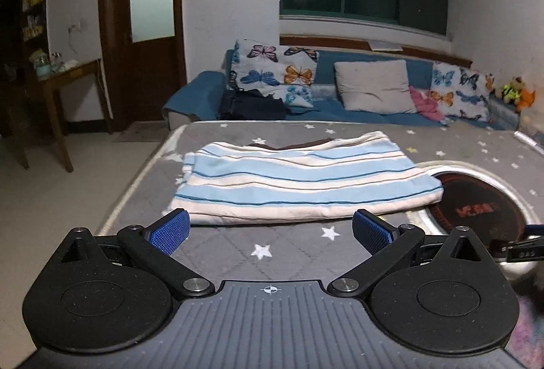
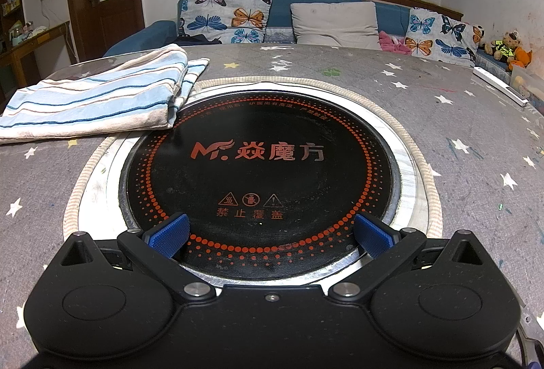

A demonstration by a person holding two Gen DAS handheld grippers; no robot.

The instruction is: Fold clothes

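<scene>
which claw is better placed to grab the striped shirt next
Left, probably. The left claw is open and faces the shirt's near edge. The right claw is open over the cooktop, with the shirt off to its left.

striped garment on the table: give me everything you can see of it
The striped garment is soft knit-looking cloth in cream and pale blue bands with thin dark blue lines, a dark brown trim showing at its far edge. It lies folded into a flat rectangle, layers stacked, on the grey star-print table cover. One corner overlaps the rim of the round black cooktop. Neither tool touches it.
</scene>
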